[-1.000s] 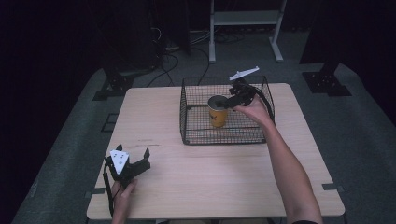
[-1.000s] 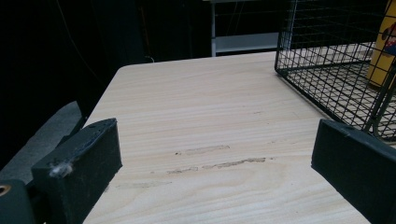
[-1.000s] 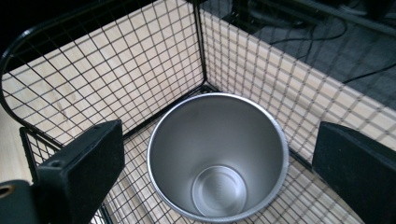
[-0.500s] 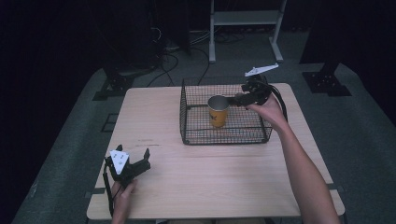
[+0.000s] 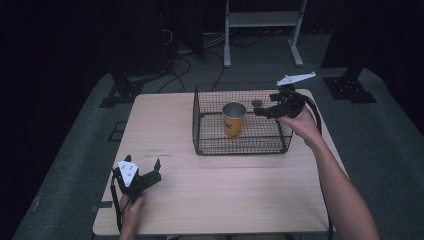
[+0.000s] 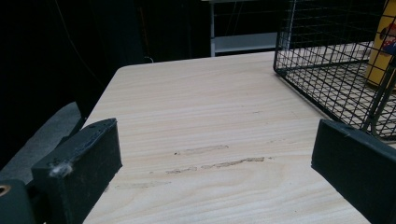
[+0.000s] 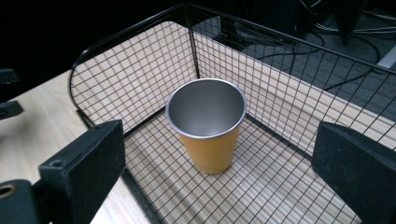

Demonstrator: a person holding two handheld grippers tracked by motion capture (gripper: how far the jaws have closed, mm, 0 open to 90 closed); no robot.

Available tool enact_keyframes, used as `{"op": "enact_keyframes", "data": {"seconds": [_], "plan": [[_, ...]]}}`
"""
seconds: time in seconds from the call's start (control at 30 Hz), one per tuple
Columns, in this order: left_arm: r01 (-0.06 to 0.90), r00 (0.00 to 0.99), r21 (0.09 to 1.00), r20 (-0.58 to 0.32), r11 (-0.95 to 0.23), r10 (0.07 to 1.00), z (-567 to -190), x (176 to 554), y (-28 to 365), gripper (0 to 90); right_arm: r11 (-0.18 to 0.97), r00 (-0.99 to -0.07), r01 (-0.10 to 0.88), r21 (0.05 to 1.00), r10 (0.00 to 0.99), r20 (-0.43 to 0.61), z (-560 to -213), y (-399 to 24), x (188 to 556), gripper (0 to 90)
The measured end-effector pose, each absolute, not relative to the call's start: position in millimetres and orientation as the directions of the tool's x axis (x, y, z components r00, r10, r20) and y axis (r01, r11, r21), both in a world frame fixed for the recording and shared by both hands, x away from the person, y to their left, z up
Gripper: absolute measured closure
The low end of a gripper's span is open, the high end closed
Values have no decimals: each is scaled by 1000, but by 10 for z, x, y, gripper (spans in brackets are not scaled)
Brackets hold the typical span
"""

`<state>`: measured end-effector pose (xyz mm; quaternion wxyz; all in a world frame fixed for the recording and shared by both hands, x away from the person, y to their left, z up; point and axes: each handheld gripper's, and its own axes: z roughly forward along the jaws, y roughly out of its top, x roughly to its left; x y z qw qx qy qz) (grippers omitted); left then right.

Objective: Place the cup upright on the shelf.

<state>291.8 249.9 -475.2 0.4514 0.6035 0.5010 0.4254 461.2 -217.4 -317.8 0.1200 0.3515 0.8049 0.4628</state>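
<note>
Cup (image 7: 208, 126) upright in wire basket (image 5: 210, 145), print unreadable | right claw (image 5: 260, 112) spread | left claw (image 5: 145, 171) spread

Beyond my desk (image 5: 225, 195) a white metal stand (image 5: 262, 20) rises from the grey floor (image 5: 395, 150). Black cables (image 5: 182, 55) trail near it, and dark stand feet (image 5: 350, 82) sit at both far corners.
</note>
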Motion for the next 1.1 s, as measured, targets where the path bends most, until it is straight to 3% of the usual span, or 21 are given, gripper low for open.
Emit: {"op": "enact_keyframes", "data": {"seconds": [1.1], "plan": [[226, 128, 971, 54, -82, 990, -4751, 2921, 2514, 8, 339, -770, 423, 840, 624, 136, -3462, -2352, 4058, 23]]}}
